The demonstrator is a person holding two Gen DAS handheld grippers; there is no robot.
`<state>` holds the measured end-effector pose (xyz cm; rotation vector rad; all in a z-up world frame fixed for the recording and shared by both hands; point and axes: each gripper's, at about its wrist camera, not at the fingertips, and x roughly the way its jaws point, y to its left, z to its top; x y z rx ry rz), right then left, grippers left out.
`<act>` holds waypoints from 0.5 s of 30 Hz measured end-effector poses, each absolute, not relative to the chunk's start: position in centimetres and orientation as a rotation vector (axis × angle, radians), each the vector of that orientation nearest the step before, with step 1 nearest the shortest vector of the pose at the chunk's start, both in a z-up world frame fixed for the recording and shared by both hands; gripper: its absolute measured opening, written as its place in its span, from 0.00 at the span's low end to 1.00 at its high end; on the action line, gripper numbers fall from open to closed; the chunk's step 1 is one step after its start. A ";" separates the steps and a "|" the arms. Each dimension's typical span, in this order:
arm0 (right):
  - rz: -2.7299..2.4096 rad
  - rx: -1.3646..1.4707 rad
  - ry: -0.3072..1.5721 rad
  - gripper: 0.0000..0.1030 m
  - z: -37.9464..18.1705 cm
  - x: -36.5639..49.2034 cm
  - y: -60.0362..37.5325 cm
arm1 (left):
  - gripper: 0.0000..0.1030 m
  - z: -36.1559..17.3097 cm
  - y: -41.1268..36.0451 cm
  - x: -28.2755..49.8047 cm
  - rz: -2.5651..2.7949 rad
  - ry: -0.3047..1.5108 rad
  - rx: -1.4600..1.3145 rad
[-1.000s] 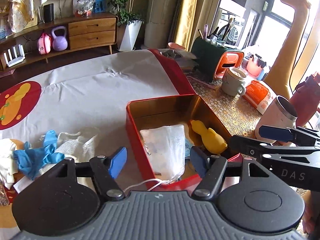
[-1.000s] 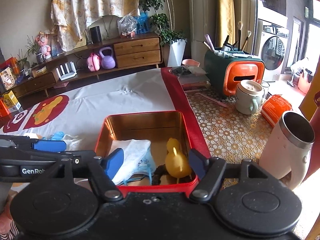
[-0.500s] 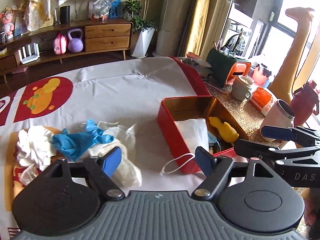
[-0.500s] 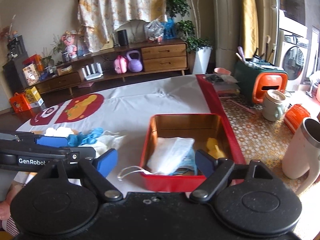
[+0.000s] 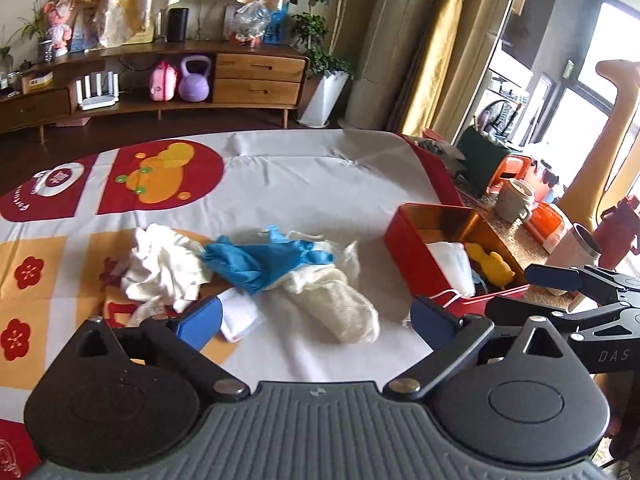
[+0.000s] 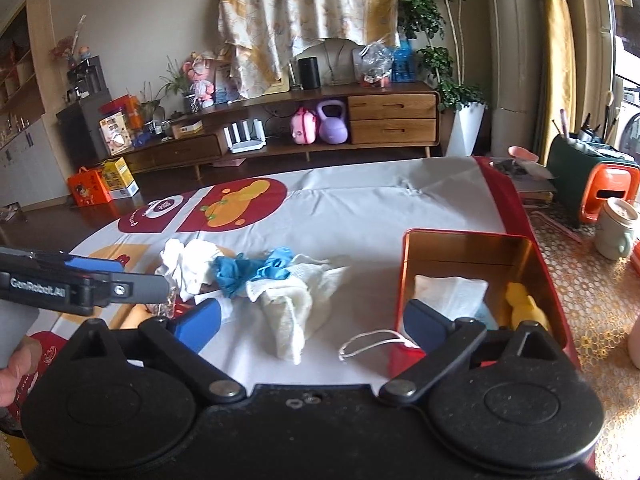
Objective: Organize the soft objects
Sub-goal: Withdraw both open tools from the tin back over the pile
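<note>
Grippers spread over a cluttered table: the left gripper [image 5: 316,316] and right gripper [image 6: 312,316] were both opening, nothing between their blue pads. Just beyond the left fingers lay a cream waffle-knit cloth [image 5: 340,304], its long axis angled away to the left, under a crumpled blue rubber glove [image 5: 264,260]. Right of the fingers sat a glossy red rectangular tin [image 6: 472,276] holding a folded white mask [image 6: 448,292] and a yellow duck-shaped toy [image 6: 524,308].

Living-room clutter behind the table

A purple kettlebell [image 6: 332,122] sits beside a pink bag [image 6: 303,125] under the sideboard [image 6: 390,118]; a mug [image 6: 616,229] stands right.
</note>
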<state>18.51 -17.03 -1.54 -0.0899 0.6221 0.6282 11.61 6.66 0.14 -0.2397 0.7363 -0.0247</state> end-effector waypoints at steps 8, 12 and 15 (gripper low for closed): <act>0.667 -0.107 0.653 0.95 -2.8 18.8 -14.2 | 0.98 -1.4 11.6 9.7 0.051 0.754 -0.251; 0.706 -0.142 0.660 0.95 -3.3 19.3 -12.2 | 0.98 -2.8 13.9 9.2 0.067 0.761 -0.278; 0.747 -0.192 0.653 0.95 -3.5 19.8 -10.2 | 0.98 -3.8 15.3 9.1 0.092 0.767 -0.299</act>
